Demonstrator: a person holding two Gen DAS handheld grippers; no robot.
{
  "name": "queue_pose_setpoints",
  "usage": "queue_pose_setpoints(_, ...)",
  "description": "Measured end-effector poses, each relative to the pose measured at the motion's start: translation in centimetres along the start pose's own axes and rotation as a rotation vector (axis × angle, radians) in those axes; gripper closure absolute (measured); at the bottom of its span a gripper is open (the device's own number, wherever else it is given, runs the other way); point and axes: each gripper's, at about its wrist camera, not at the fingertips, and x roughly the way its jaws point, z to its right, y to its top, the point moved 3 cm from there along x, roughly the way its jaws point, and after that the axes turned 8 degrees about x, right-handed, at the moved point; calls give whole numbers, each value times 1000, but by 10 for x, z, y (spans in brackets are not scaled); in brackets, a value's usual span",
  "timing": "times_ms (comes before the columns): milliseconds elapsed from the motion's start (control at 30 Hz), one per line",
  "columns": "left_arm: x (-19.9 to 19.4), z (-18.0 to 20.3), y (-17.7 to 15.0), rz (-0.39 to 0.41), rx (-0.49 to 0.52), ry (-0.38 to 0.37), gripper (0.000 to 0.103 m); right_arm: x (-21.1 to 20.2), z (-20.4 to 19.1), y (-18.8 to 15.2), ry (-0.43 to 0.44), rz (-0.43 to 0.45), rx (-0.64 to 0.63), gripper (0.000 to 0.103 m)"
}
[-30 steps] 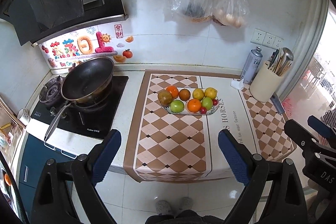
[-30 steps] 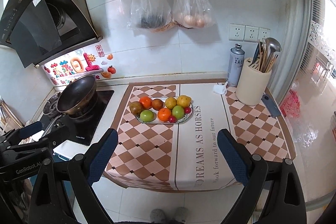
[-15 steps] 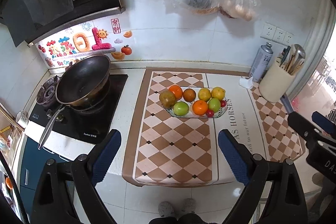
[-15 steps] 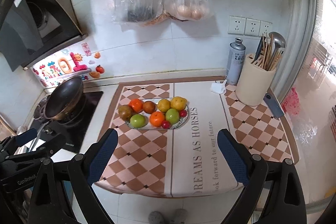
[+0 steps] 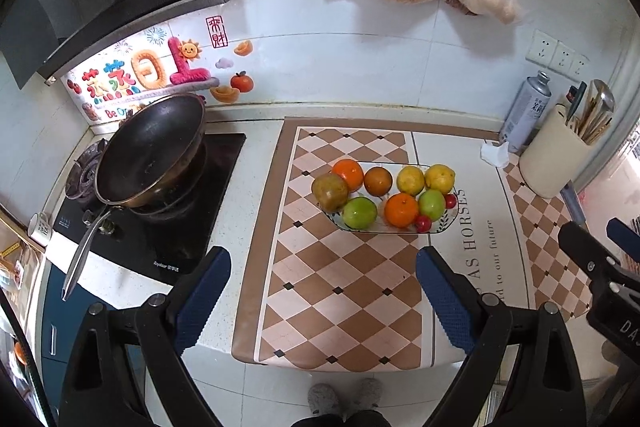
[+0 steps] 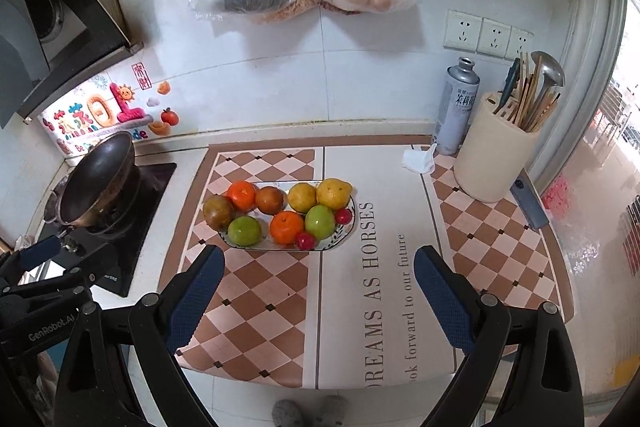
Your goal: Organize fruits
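The fruits [image 5: 384, 197] are piled on an oval plate [image 6: 340, 235], which is set on the patterned mat [image 6: 360, 287] on the table. Both the left claw [image 5: 323, 297] and the right claw [image 6: 320, 297] are held released and empty, in front of the plate and clear of it. A dark wok [image 5: 150, 151] is seen left of the plate, on the stove.

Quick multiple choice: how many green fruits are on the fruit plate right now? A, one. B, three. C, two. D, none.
C: the plate holds two green fruits, one green fruit at the front left and another green fruit toward the right, among oranges, yellow and brownish fruits and small red ones.
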Motion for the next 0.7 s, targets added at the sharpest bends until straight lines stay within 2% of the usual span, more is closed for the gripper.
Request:
queue_pose_setpoints(233, 7, 1, 4, -4, 6, 3, 8, 15, 3, -2, -15, -16, 12, 5)
queue_pose_setpoints(700, 6, 1, 6, 10, 6, 3, 8, 15, 5, -2, -21, -12, 12, 5)
